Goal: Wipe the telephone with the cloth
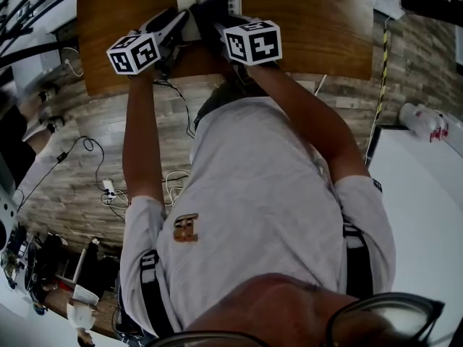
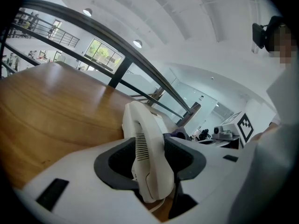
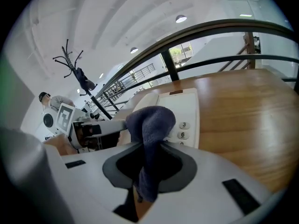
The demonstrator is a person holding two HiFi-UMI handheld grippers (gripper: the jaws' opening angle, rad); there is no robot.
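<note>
Leftmost, the left gripper (image 2: 150, 161) is clamped on the white handset (image 2: 144, 139), which stands nearly upright between the jaws, its slotted grille facing the left jaw. Its own view shows this plainly. The head view only shows that gripper's marker cube (image 1: 134, 53) and a pale arm reaching over the near edge of the wooden table (image 1: 123, 20). Whether the handset is clear of its cradle cannot be told.

At the middle, the phone (image 3: 180, 108) sits on the table, just beyond both grippers. The right gripper view gives its white body and the keys 3 and 6. In the head view it is a small white block at the top edge, and no keys can be read.

Rightward, the right gripper (image 3: 148, 164) is closed on the dark blue cloth (image 3: 150, 125). The cloth bunches up above the jaws in front of the phone, beside the keys, and a tail hangs below them. From the head view it is only a dark lump between the two grippers. The right gripper view also catches the left gripper, at its left, up against the phone.
</note>
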